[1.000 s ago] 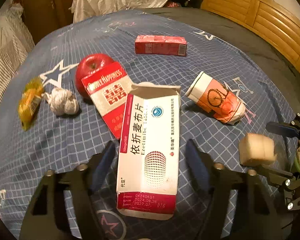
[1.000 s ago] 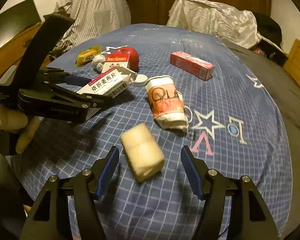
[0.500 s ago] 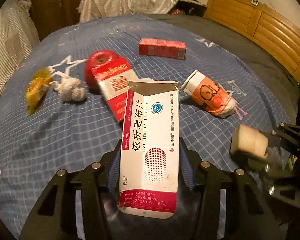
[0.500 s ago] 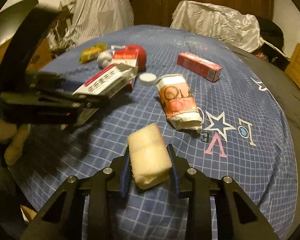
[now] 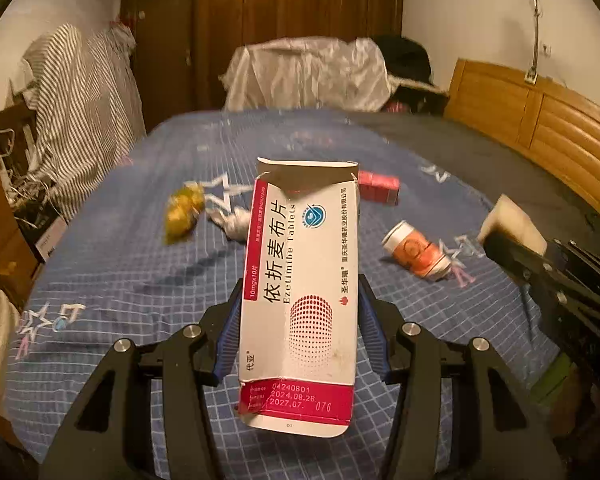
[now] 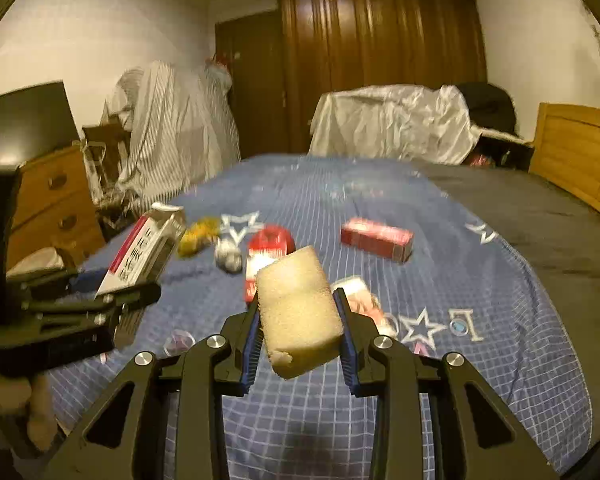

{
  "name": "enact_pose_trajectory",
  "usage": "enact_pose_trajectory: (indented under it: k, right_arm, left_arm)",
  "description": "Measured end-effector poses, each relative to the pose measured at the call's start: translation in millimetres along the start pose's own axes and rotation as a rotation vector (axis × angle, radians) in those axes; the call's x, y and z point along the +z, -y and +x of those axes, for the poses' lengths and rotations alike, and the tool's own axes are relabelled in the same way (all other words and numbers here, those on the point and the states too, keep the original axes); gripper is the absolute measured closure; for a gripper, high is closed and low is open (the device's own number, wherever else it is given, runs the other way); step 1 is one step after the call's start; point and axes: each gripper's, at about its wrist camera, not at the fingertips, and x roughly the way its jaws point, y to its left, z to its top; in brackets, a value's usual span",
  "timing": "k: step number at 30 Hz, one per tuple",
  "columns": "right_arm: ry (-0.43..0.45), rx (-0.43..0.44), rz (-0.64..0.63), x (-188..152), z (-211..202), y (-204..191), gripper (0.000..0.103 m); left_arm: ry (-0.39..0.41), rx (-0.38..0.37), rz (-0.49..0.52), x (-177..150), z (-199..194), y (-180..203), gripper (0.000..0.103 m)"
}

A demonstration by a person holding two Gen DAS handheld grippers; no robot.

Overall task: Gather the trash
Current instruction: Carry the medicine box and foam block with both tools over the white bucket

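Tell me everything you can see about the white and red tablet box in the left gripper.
The tablet box is a flat white cardboard carton with a crimson stripe down one long edge and a crimson band at its near end, printed with Chinese characters, "Ezetimibe Tablets", a red dotted emblem and dates. Its far end is torn open, flap raised. The left hand-held gripper clamps its two long sides between blue pads, holding it clear of the blue checked bedspread, tilted up and away. Nothing else touches it.
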Motion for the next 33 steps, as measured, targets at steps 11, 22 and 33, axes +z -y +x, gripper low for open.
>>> enact_pose_trajectory:
  k: [11,22,33]
  right_arm:
    - [0.071,-0.032,-0.021,21,-39,-20,0.068]
    - [0.075,-0.024,-0.045,32,-44,-31,0.068]
    - [0.088,0.031,-0.084,54,-31,-60,0.068]
  left_arm:
    - [0.099,0.014,-0.051,9,-37,-1,0.053]
    - [0.122,0.014,-0.077,13,-48,-13,0.053]
    - [0.152,0.077,-0.109,19,-65,-47,0.053]
